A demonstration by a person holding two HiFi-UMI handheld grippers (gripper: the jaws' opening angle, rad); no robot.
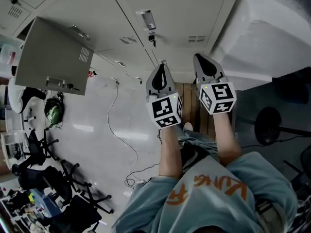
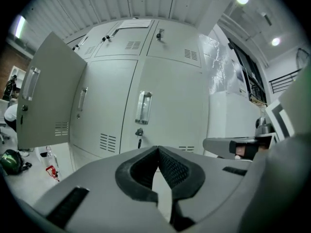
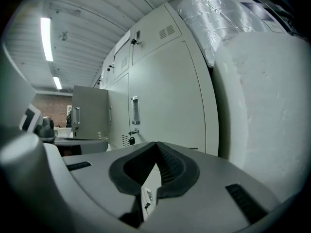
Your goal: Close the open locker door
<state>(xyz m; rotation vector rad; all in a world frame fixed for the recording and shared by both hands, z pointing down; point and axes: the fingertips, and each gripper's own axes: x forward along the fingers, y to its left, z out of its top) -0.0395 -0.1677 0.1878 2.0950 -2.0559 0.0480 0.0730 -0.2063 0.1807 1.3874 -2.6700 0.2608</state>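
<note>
In the head view the grey locker bank runs across the top, and one door stands swung out at the left. Both grippers are held side by side in front of closed doors, well to the right of that door and apart from it. My left gripper is shut with nothing in it, and so is my right gripper. The left gripper view has its jaws meeting below a door handle, with the open door at the left. In the right gripper view the empty gripper faces the lockers, and the open door stands farther left.
A large white plastic-wrapped block stands right of the lockers. A wooden pallet lies under the grippers. A cable trails over the floor, with office chairs and a green helmet at the left. A padlock hangs on one closed door.
</note>
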